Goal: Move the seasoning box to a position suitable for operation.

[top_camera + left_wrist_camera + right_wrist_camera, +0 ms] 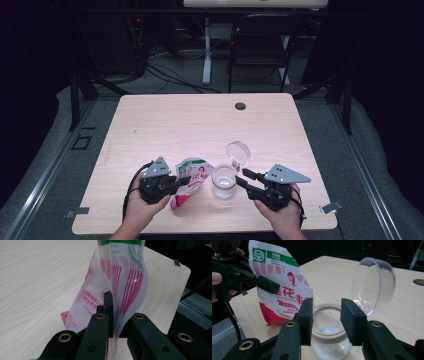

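Pale wood table [165, 120], dark room. Your left gripper [172, 184] pinches red-white snack bag [191, 181]; right gripper [246, 178] spread beside glass jar [223, 181].

Lab, dark curtains [390, 75], floor cables [165, 75], folding chair [260, 45]

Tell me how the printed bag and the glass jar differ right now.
The bag is soft, opaque plastic printed red, white and green; the jar is rigid and clear. The left gripper pinches the bag and holds it up; the jar stands on the table with its lid swung open, between the right gripper's open jaws. Both sit near the table's front edge.
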`<state>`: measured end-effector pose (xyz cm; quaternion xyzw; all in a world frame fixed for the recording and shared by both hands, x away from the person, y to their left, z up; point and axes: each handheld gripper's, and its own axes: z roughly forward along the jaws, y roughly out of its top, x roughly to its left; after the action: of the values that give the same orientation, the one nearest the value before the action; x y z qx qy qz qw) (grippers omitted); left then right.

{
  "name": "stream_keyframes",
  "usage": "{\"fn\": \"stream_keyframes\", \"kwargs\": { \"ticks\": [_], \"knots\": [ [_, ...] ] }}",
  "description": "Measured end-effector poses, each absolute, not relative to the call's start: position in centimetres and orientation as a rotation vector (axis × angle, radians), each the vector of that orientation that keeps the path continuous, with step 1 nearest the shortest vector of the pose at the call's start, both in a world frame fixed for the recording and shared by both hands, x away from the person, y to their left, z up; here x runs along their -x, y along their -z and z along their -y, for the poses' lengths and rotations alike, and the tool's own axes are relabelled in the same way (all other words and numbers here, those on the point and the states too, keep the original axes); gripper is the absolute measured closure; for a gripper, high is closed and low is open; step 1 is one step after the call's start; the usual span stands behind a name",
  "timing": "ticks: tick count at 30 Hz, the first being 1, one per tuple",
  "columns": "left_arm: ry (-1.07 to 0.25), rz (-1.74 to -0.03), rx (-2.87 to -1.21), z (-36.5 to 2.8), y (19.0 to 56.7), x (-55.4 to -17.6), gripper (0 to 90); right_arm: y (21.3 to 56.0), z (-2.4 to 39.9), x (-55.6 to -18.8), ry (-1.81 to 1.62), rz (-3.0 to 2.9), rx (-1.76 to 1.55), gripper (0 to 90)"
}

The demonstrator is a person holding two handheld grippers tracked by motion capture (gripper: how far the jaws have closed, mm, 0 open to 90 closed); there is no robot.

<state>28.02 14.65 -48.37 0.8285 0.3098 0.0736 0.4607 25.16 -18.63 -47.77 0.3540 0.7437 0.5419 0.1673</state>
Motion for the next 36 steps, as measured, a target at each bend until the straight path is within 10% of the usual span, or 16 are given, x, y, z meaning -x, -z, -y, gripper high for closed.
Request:
{"fn": "stream_keyframes", "kwargs": {
  "ticks": [36],
  "knots": [
    [-0.116,-0.75,-2.018,-15.1,50.3,-27.1,86.0,47.1,9.7,-28.5,-1.554,-2.357,-0.804,63.9]
  ]
}}
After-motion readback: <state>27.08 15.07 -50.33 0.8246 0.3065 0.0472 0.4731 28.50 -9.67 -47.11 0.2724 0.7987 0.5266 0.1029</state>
